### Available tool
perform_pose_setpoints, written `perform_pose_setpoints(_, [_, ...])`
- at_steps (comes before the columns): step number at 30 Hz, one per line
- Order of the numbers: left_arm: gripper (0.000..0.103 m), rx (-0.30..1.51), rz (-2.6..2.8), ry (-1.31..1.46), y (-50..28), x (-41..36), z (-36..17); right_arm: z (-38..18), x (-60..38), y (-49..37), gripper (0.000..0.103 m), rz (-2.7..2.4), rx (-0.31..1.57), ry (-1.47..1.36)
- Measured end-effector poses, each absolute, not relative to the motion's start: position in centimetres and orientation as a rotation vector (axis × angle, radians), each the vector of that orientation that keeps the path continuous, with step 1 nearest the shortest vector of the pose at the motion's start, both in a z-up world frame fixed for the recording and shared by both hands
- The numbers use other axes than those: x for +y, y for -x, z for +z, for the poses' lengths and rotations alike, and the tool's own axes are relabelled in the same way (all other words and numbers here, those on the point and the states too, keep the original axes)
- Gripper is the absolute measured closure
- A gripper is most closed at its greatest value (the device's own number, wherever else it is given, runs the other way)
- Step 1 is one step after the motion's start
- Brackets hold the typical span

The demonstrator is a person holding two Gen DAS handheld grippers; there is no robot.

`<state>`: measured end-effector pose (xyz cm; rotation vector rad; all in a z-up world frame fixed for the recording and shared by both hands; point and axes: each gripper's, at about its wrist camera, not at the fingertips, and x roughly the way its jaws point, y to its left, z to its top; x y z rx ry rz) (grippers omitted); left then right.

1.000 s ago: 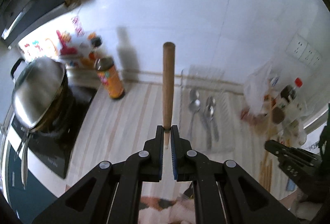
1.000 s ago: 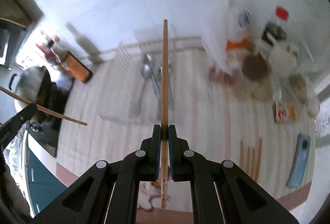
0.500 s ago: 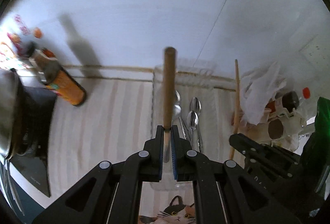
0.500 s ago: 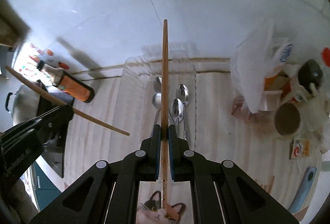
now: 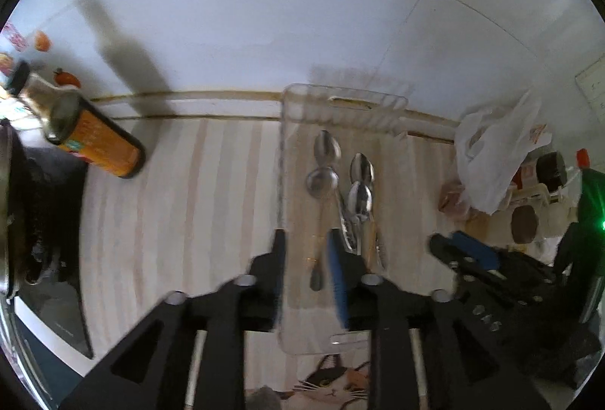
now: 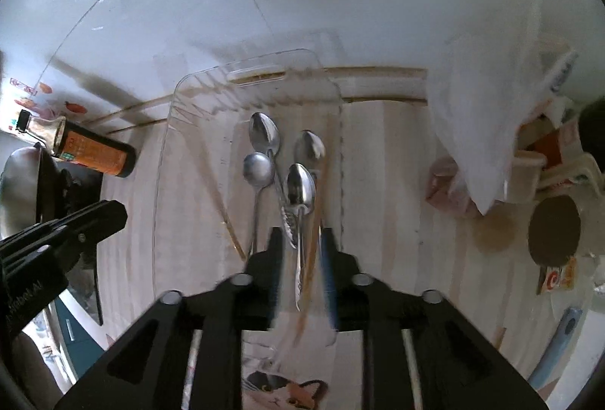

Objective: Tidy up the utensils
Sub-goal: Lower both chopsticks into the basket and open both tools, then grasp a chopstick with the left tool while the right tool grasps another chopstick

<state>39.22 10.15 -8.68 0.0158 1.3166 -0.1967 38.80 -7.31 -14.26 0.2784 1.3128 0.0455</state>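
A clear plastic tray (image 5: 287, 296) (image 6: 159, 206) lies on the striped counter with several metal spoons (image 5: 321, 179) (image 6: 300, 189) in it. My left gripper (image 5: 306, 251) hovers over the tray, its jaws opening; a blurred wooden chopstick (image 5: 315, 240) lies below between them, free of the pads. It shows as a slanted stick (image 6: 223, 209) in the right wrist view. My right gripper (image 6: 301, 255) is also opening over the tray, above a spoon handle and a second blurred chopstick (image 6: 312, 259). Each gripper appears in the other's view: the right (image 5: 465, 255), the left (image 6: 75, 228).
An orange-labelled bottle (image 5: 102, 149) (image 6: 94, 153) stands left of the tray, with a pot and dark stove (image 5: 45, 221) beyond it. A white plastic bag (image 5: 495, 160) (image 6: 491, 107) and jars crowd the right. The wall is just behind the tray.
Both grippers have dropped closer over the tray and their jaws have parted. The chopsticks that stood upright in them now lie down in the tray.
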Motion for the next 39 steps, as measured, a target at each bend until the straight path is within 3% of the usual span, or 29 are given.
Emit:
perform_pose_setpoints(3, [0.051, 1.237, -0.155, -0.037, -37.4, 10.8, -7.3, -13.7, -8.2, -37.3, 0.072, 0.013, 1.284, -0.275])
perform_pose_setpoints(4, [0.049, 1.214, -0.146, -0.039, -36.7, 11.0, -7.0, -13.5, -8.4, -36.9, 0.069, 0.003, 1.274, -0.275])
perform_pose_setpoints(6, [0.028, 1.177, -0.130, -0.045, -35.7, 11.2, -6.4, -12.9, -9.3, -35.4, 0.060, -0.023, 1.246, -0.283])
perform_pose_setpoints(8, [0.022, 1.123, -0.112, -0.046, -34.2, 11.4, -5.8, -12.1, -10.3, -34.0, 0.052, -0.048, 1.216, -0.297])
perform_pose_setpoints(10, [0.011, 1.070, -0.100, -0.043, -32.7, 11.4, -5.4, -11.3, -11.9, -31.9, 0.048, -0.081, 1.177, -0.317])
perform_pose_setpoints(11, [0.000, 1.056, -0.095, -0.046, -32.2, 11.2, -5.3, -11.0, -12.7, -31.0, 0.045, -0.096, 1.160, -0.329])
perform_pose_setpoints(16, [0.000, 1.039, -0.093, -0.099, -29.2, 9.1, -6.5, -10.5, -17.2, -25.1, 0.036, -0.176, 1.095, -0.380])
perform_pose_setpoints(26, [0.000, 1.185, -0.233, -0.196, -22.6, -1.1, -12.1, -14.1, -26.5, -13.8, 0.036, -0.369, 1.128, -0.459])
perform_pose_setpoints(28, [0.000, 1.260, -0.291, -0.196, -21.0, -3.9, -14.2, -15.8, -28.3, -12.0, 0.040, -0.388, 1.162, -0.491])
perform_pose_setpoints(30, [0.003, 1.342, -0.348, -0.187, -19.4, -6.4, -16.3, -17.4, -29.7, -10.3, 0.067, -0.400, 1.191, -0.516])
perform_pose_setpoints(31, [0.006, 1.402, -0.392, -0.171, -18.5, -7.9, -17.8, -18.2, -30.3, -9.5, 0.071, -0.404, 1.210, -0.525])
perform_pose_setpoints(33, [0.029, 1.480, -0.431, -0.162, -17.5, -10.0, -19.7, -19.6, -31.2, -8.3, 0.072, -0.412, 1.230, -0.549])
perform_pose_setpoints(34, [0.032, 1.527, -0.454, -0.161, -17.1, -11.2, -21.0, -20.2, -31.7, -7.8, 0.072, -0.418, 1.235, -0.560])
perform_pose_setpoints(36, [0.050, 1.584, -0.475, -0.166, -16.4, -12.9, -22.7, -21.0, -32.5, -6.7, 0.072, -0.432, 1.242, -0.581])
perform_pose_setpoints(39, [0.057, 1.619, -0.475, -0.185, -15.6, -14.8, -24.4, -21.7, -33.8, -5.3, 0.072, -0.451, 1.241, -0.618])
